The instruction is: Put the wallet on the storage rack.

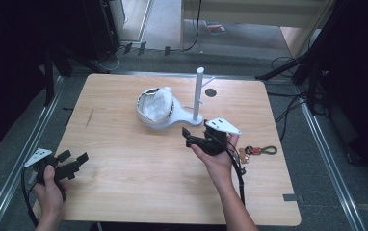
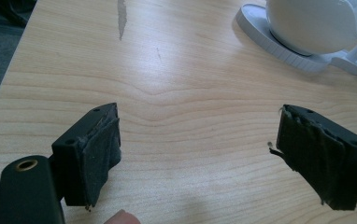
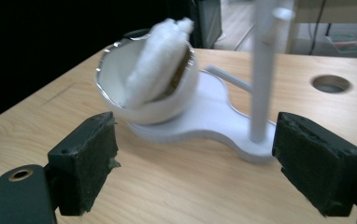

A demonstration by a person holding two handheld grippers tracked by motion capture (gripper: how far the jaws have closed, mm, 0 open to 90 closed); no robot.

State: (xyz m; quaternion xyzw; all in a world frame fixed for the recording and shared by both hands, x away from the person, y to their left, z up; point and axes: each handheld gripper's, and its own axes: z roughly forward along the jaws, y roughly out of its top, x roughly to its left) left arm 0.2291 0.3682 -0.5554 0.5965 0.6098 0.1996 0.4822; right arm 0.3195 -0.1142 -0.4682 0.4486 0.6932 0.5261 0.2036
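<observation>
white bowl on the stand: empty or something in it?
Not empty. The white bowl sits on the white stand's base, tilted, with a white fluffy wad poking above its rim; the high view shows the wad too.

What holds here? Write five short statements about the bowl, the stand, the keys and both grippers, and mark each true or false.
1. Both the left gripper and the right gripper are open and hold nothing. True.
2. The white bowl sits on the base of the white stand. True.
3. The bowl is empty. False: white padding sticks out of it.
4. The keys hang on the stand's peg. False: they lie on the table, beside the person's right hand.
5. The left gripper is touching the stand. False: it is near the table's left edge, well apart from it.
</observation>
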